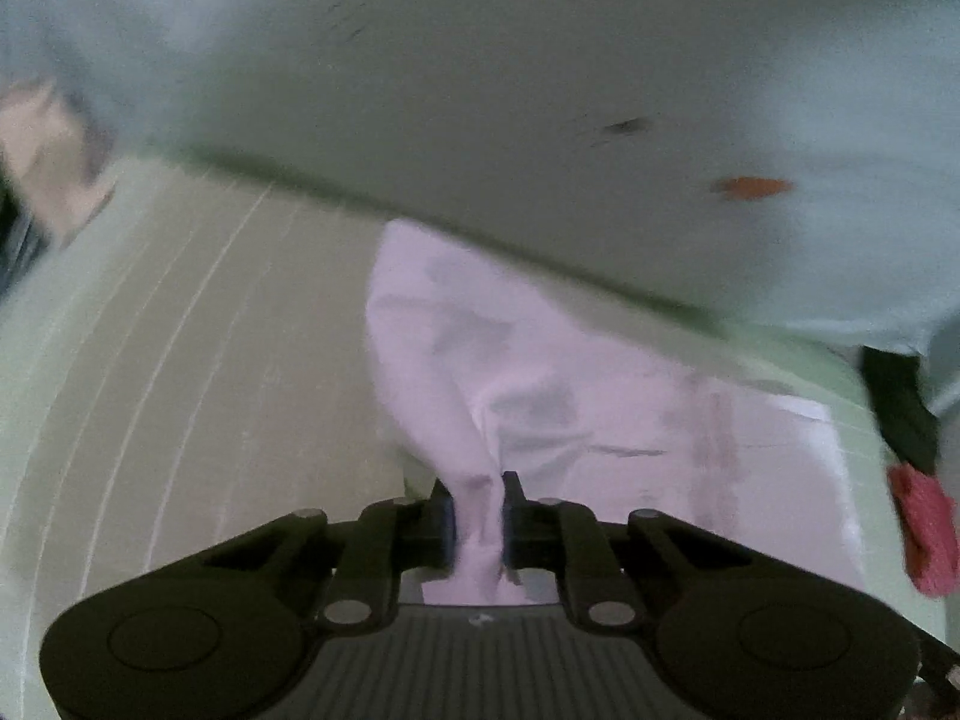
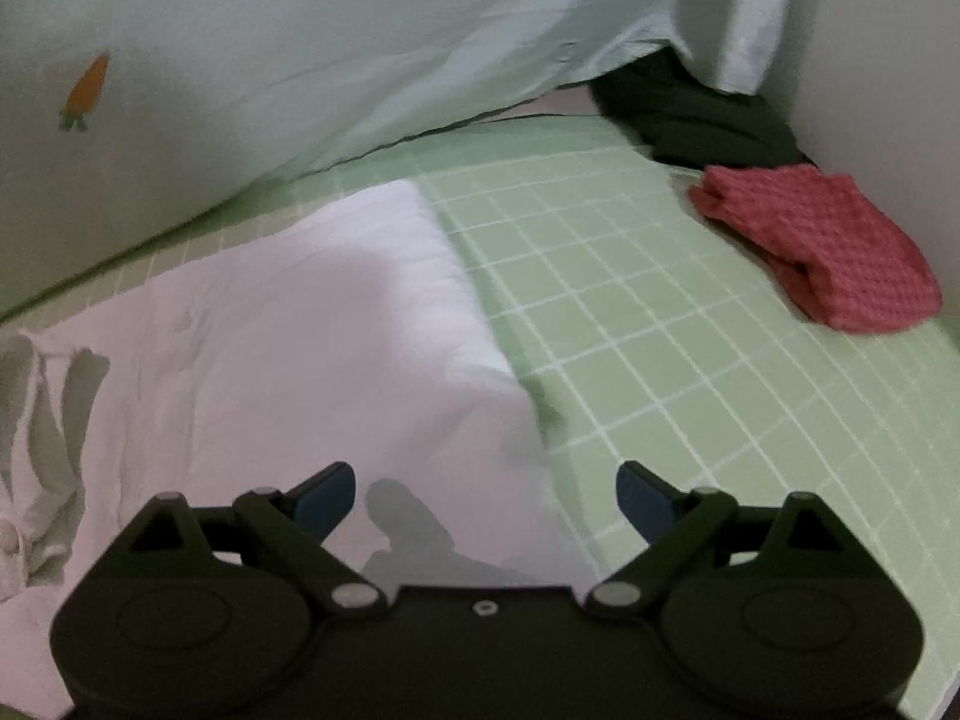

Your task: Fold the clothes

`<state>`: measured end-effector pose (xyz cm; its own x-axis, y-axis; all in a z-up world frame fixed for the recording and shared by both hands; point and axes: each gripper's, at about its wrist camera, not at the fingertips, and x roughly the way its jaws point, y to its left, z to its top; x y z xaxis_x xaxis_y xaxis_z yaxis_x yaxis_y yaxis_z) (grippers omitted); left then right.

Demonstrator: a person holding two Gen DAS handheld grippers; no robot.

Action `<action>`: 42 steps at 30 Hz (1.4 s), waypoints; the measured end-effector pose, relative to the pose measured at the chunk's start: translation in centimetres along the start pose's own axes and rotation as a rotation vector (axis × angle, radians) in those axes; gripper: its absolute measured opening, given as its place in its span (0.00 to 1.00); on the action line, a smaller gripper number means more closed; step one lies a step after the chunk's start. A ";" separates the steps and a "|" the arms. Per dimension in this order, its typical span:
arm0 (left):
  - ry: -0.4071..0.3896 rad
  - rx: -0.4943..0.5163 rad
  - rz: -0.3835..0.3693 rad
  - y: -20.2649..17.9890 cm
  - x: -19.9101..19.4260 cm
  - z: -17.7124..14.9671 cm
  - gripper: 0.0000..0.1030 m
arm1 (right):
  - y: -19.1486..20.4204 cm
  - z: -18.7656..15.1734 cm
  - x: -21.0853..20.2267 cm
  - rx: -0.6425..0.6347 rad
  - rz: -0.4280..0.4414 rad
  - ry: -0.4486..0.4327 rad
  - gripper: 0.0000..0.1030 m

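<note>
Green gridded bedding (image 2: pixel 630 312) backs the scene, with a pale sheet printed with a small carrot (image 2: pixel 87 90) hanging as a wall behind it. On the bedding lies a white garment (image 2: pixel 288 360), spread flat in the right wrist view, its far folded edge running away from the camera toward the hanging sheet. The left gripper (image 1: pixel 478 525) is clenched on a bunched piece of that white cloth, the fabric pinched between its jaws and drawn up into a taut ridge that fans out ahead of it; the left view is blurred. The right gripper (image 2: pixel 486 501) stands released, jaws wide and nothing between them, poised over the garment's near right part, where cloth meets the green grid. The edge of the garment passes between its fingers, slanting from near right to far left, so this hand looks the nearer one to the free corner on that side. A fair reading: one corner is caught, and the fold waits on the right hand closing on the opposite corner, just ahead of and below its fingertips. A red knitted piece (image 2: pixel 822 246) and a dark garment (image 2: pixel 696 108) lie well apart, to the far right, not yet handled.
</note>
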<state>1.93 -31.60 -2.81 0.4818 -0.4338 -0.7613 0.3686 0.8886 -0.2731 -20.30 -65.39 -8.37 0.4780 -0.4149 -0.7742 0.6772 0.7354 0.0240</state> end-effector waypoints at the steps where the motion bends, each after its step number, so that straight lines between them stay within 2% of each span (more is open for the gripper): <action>1: -0.021 0.030 -0.016 -1.4 -0.8 0.2 0.13 | -0.6 -0.1 -0.2 0.016 0.005 -0.003 0.92; 4: -0.058 0.085 -0.089 -5.9 -2.3 0.2 0.12 | -2.2 -0.5 -0.6 0.038 0.016 -0.002 0.92; 7: -0.055 0.100 -0.186 -10.2 -2.2 -0.8 0.12 | -3.9 -0.9 -0.9 0.044 0.030 -0.005 0.92; 11: -0.009 0.100 -0.256 -15.4 0.2 -2.7 0.11 | -6.5 -0.9 -0.7 0.030 0.046 0.007 0.92; 13: 0.039 0.056 -0.285 -17.4 2.2 -4.0 0.11 | -7.9 -0.8 -0.8 0.017 0.052 0.005 0.92; 15: 0.112 -0.046 -0.329 -18.2 5.1 -5.1 0.11 | -9.4 -0.5 -0.7 0.001 0.054 0.004 0.92; 17: 0.189 -0.147 -0.337 -18.7 8.2 -6.5 0.11 | -10.9 -0.1 -0.3 0.001 0.052 0.008 0.92; 19: 0.234 -0.193 -0.321 -19.3 10.5 -7.7 0.11 | -12.4 0.6 0.5 0.020 0.051 0.013 0.92; 24: 0.250 -0.304 -0.303 -19.1 12.0 -7.7 0.12 | -14.2 2.6 2.7 0.062 0.069 0.022 0.92; 28: 0.247 -0.358 -0.321 -18.8 12.0 -7.5 0.14 | -13.5 2.8 3.6 0.036 0.119 0.044 0.92; 29: 0.247 -0.374 -0.339 -18.8 11.8 -7.4 0.20 | -13.2 2.6 3.6 0.025 0.130 0.047 0.92; 30: 0.248 -0.388 -0.365 -18.8 11.7 -7.2 0.31 | -12.9 2.4 3.5 0.018 0.144 0.052 0.92; 31: 0.251 -0.398 -0.412 -18.8 11.5 -7.1 0.38 | -12.6 2.2 3.3 0.011 0.159 0.056 0.92; 33: 0.244 -0.379 -0.476 -19.4 10.9 -6.3 0.62 | -12.2 2.2 3.1 0.007 0.183 0.054 0.92; 35: 0.226 -0.343 -0.521 -20.6 10.2 -5.2 0.72 | -11.8 2.6 2.8 0.006 0.196 0.041 0.92; 37: 0.185 -0.285 -0.516 -21.4 8.7 -4.3 0.79 | -11.5 3.0 2.5 0.009 0.212 0.029 0.92; 40: 0.113 -0.261 -0.485 -21.3 6.6 -3.4 0.85 | -10.9 3.6 2.2 0.024 0.252 0.026 0.92; 42: 0.074 -0.280 -0.432 -20.2 5.5 -3.1 0.89 | -10.3 4.0 2.2 0.033 0.283 0.029 0.92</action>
<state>-5.33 -51.52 -3.32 0.2716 -0.7670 -0.5813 0.2895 0.6412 -0.7107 -24.00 -76.04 -7.74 0.6347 -0.1795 -0.7516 0.5369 0.8020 0.2618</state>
